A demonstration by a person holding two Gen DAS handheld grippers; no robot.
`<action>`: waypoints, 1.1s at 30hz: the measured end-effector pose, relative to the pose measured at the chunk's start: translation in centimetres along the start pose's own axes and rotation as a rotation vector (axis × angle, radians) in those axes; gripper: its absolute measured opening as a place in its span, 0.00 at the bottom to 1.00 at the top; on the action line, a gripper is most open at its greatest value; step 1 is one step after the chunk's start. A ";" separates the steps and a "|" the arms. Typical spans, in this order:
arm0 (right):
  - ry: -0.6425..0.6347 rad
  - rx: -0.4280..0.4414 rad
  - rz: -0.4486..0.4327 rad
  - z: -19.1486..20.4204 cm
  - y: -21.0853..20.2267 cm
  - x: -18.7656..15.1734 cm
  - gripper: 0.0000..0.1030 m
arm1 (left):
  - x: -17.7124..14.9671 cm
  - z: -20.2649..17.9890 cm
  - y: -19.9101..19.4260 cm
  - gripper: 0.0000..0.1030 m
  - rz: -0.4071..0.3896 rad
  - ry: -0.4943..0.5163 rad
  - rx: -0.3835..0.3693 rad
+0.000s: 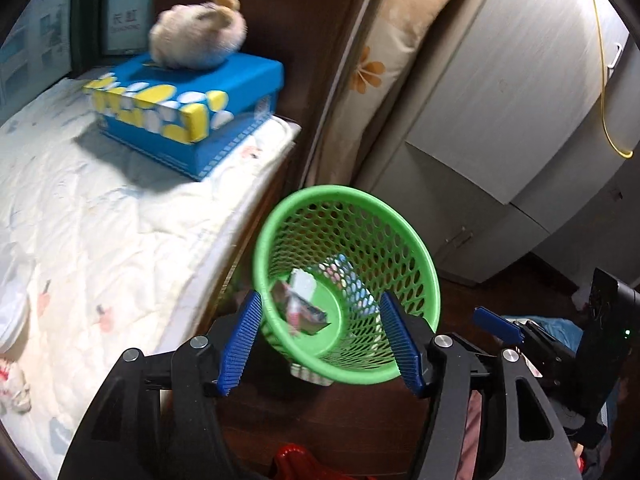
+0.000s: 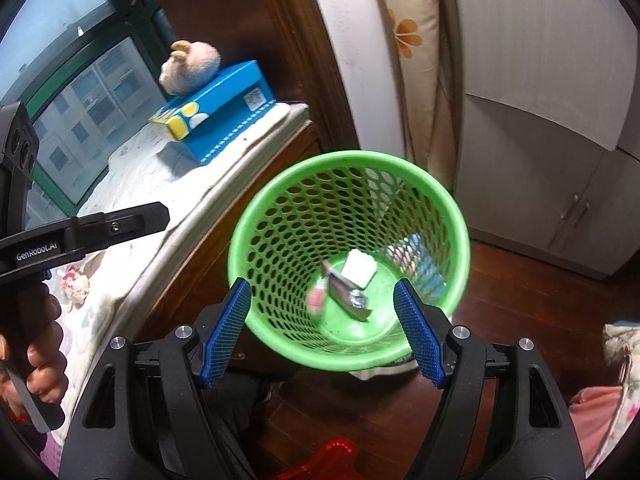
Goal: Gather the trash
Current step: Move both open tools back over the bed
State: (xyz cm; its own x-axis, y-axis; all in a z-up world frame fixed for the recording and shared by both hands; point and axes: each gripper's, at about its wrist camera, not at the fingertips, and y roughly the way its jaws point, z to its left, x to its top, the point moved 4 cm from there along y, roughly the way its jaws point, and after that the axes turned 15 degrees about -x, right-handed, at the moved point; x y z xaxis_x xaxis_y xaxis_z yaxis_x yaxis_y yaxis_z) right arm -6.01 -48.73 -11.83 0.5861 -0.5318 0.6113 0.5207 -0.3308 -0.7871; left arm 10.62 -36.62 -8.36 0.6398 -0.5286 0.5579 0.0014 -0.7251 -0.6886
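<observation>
A green mesh wastebasket (image 1: 338, 191) (image 2: 352, 157) stands on the wooden floor beside the bed. At its bottom lie a white scrap (image 2: 360, 268) (image 1: 302, 284), a foil wrapper (image 2: 350, 298) (image 1: 310, 318) and a blurred pink piece (image 2: 318, 298). My left gripper (image 1: 320, 298) hangs open over the basket's near rim with nothing between its blue pads. My right gripper (image 2: 321, 283) is also open and empty over the basket. In the right wrist view a hand (image 2: 44, 364) holds the left gripper's handle at the left edge.
A quilted white mattress (image 1: 100, 220) lies at the left, bearing a blue tissue box (image 1: 192, 108) with a plush toy (image 1: 198, 36) on top. A white wardrobe (image 1: 500, 100) and a flowered pillow (image 1: 384, 60) stand behind. A red object (image 2: 332, 460) lies on the floor below.
</observation>
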 end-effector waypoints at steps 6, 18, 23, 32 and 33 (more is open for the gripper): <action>-0.081 0.058 -0.010 4.3 -0.7 0.3 0.74 | -1.8 3.1 -5.1 0.70 -0.095 -0.068 0.104; -0.237 0.188 -0.010 14.6 -1.3 0.0 0.76 | -6.8 11.7 -15.8 0.73 -0.234 -0.249 0.314; -0.298 0.247 -0.009 18.6 -1.6 -0.2 0.76 | -9.7 14.7 -19.8 0.74 -0.276 -0.329 0.380; -0.393 0.366 0.044 25.6 -1.2 -1.5 0.76 | -14.4 18.9 -25.2 0.74 -0.346 -0.482 0.468; -0.401 0.379 0.054 26.4 -1.1 -1.6 0.76 | -14.9 19.2 -25.7 0.74 -0.351 -0.491 0.478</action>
State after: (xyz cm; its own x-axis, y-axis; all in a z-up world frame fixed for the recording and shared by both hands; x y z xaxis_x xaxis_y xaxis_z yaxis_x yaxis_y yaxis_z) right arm 8.84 -26.96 -9.80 0.7700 -0.1773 0.6129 0.6270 0.0319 -0.7784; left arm 15.80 -1.65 -7.86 0.8081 0.0344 0.5881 0.5279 -0.4853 -0.6970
